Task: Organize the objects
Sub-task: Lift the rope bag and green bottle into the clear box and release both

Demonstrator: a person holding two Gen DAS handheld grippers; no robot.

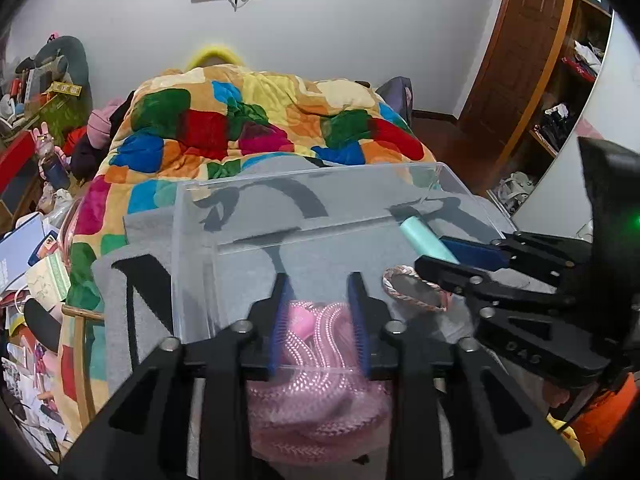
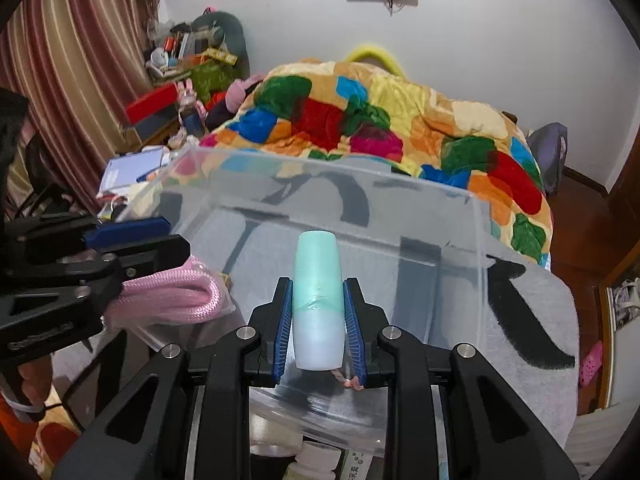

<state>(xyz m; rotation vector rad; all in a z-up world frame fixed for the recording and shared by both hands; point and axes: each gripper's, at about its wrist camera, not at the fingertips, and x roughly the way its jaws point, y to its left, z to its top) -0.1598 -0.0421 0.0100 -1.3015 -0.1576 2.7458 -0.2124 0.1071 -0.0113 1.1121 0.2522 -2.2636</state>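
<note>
A clear plastic storage bin (image 1: 192, 248) (image 2: 476, 240) stands on a grey blanket on the bed. My left gripper (image 1: 318, 284) is shut on a bundle of pink rope (image 1: 320, 344) at the bin's near wall; the rope also shows in the right wrist view (image 2: 176, 296). My right gripper (image 2: 316, 284) is shut on a mint-green cylindrical bottle (image 2: 318, 280) with a whitish lower part, held over the bin's opening. In the left wrist view the right gripper (image 1: 436, 256) holds the bottle (image 1: 424, 238), and a pink braided loop (image 1: 412, 288) hangs below it.
A colourful patchwork quilt (image 1: 248, 120) (image 2: 400, 120) is heaped behind the bin. Books and clutter (image 1: 28, 264) lie left of the bed, with a striped curtain (image 2: 72, 60). A wooden wardrobe (image 1: 532, 60) stands at the right. White containers (image 2: 316, 460) sit below the bin's near edge.
</note>
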